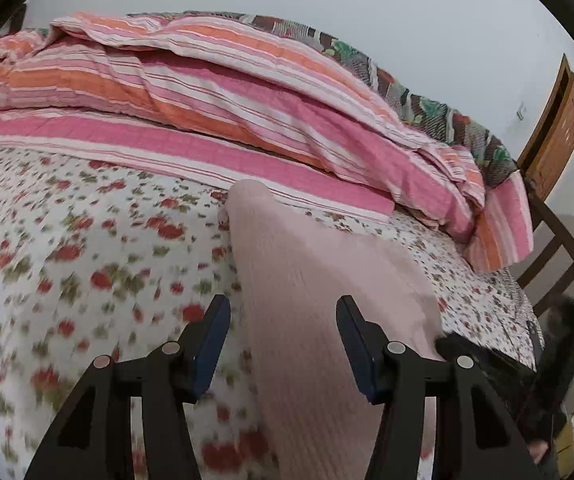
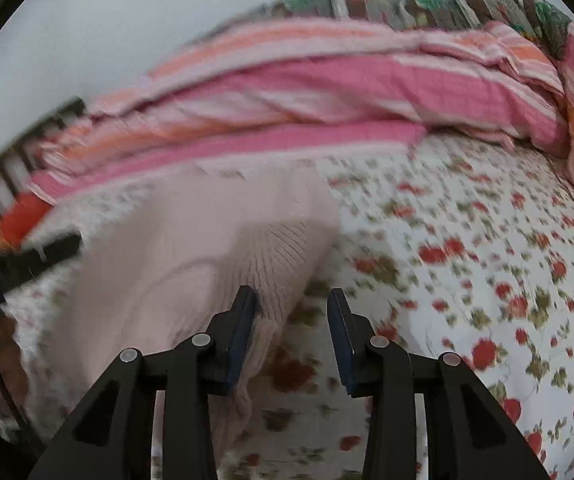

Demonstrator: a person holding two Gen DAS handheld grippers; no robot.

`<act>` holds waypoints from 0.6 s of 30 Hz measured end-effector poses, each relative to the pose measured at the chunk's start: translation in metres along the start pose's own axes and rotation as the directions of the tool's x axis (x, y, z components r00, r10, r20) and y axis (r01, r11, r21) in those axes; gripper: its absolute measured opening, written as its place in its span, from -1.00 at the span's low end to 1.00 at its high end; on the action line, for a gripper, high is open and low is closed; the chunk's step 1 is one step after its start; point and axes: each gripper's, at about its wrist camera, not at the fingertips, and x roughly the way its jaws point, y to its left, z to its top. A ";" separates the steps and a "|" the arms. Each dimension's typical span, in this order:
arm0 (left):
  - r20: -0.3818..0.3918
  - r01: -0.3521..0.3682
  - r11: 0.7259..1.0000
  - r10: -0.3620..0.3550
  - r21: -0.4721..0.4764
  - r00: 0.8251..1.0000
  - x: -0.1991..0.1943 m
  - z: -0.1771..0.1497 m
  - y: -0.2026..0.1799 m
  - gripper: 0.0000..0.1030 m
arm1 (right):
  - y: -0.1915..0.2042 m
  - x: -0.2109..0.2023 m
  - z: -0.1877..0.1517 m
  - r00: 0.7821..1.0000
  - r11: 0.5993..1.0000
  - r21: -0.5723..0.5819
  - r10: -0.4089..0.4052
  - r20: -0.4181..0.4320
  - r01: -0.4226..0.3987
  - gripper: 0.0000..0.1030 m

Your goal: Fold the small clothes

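A pale pink ribbed knit garment (image 1: 311, 280) lies flat on the flowered bedsheet (image 1: 87, 248). In the left wrist view my left gripper (image 1: 283, 310) hovers over its near part, open, with the cloth showing below the gap and no pad pressing on it. In the right wrist view the same garment (image 2: 175, 264) spreads to the left, its folded right edge against the left finger (image 2: 243, 320). My right gripper (image 2: 291, 296) is open, and only bedsheet (image 2: 467, 240) shows between its fingers. The picture is blurred by motion.
A pink and orange striped quilt (image 1: 227, 92) is heaped along the far side of the bed, a patterned blanket (image 1: 439, 108) behind it. A wooden bed frame (image 1: 559, 240) stands at the right. A dark blurred gripper part (image 2: 43, 254) crosses the left edge.
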 end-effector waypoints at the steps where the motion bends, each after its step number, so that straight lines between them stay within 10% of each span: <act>1: -0.005 0.001 1.000 -0.001 -0.001 1.000 0.007 0.005 0.002 0.03 | 0.000 -0.004 0.003 1.000 1.000 -0.011 0.014 0.003 -0.014 -0.30; 18: -0.138 0.000 0.996 -0.013 -0.094 0.990 0.116 0.059 0.043 0.00 | -0.019 0.043 0.035 0.998 0.999 0.002 0.032 -0.054 -0.032 -0.21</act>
